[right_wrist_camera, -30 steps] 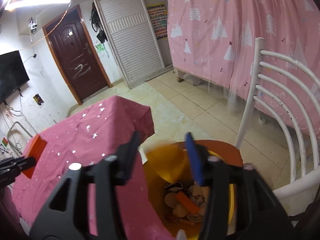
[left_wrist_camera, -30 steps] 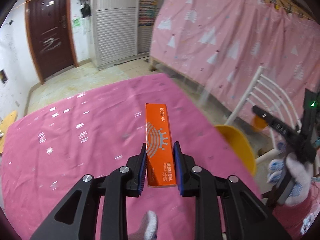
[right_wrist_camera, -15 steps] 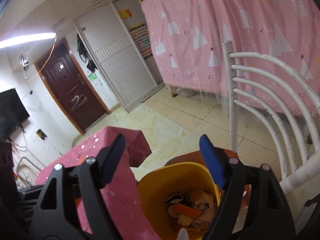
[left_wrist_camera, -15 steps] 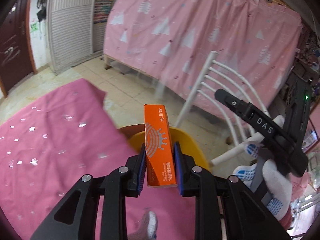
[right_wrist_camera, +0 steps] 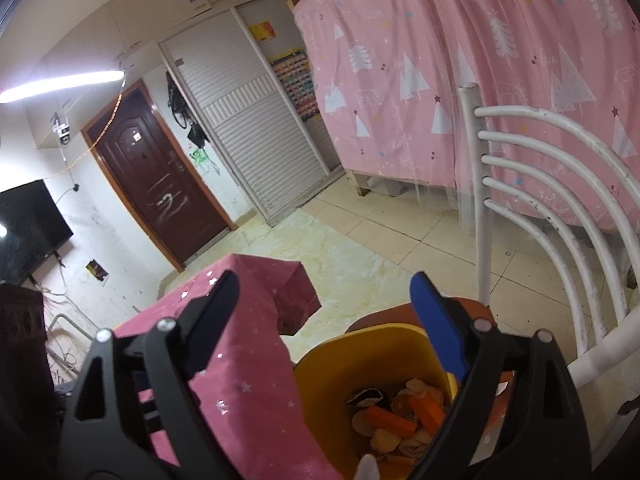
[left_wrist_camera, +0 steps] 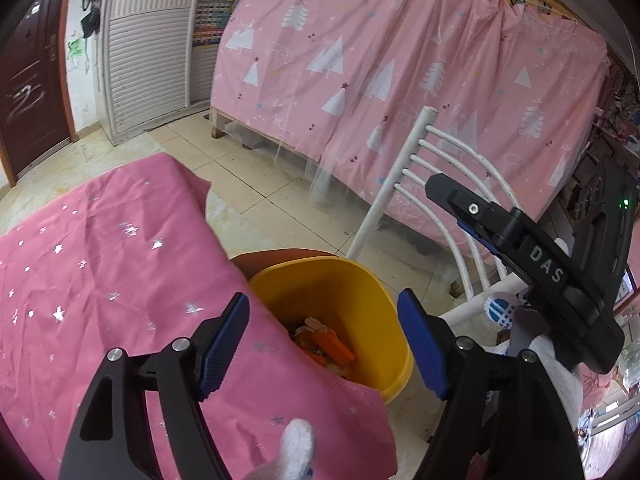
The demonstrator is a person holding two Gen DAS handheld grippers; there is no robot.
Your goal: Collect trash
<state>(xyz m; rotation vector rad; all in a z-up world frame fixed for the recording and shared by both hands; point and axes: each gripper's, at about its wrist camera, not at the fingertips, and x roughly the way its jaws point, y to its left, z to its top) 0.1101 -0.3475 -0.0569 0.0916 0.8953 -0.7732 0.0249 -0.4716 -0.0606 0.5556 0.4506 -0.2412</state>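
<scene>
Home, bedroom-like room: pink tree-print curtain [left_wrist_camera: 400, 80] round bed frame, tiled floor [right_wrist_camera: 360, 240], dark entry door [right_wrist_camera: 160, 184], louvred wardrobe doors [right_wrist_camera: 256, 136], wall TV [right_wrist_camera: 28, 232], white chair [right_wrist_camera: 560, 208], star-print cloth over desk [left_wrist_camera: 100, 272].

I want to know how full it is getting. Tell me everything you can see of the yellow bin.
The yellow bin is smooth, plastic-looking, with a rounded rim and no lid. It stands upright on the floor against the pink star-print tablecloth, whose hanging edge covers its near side; a white chair is beside it. Inside, peels and orange scraps cover the bottom, well below the rim.
</scene>
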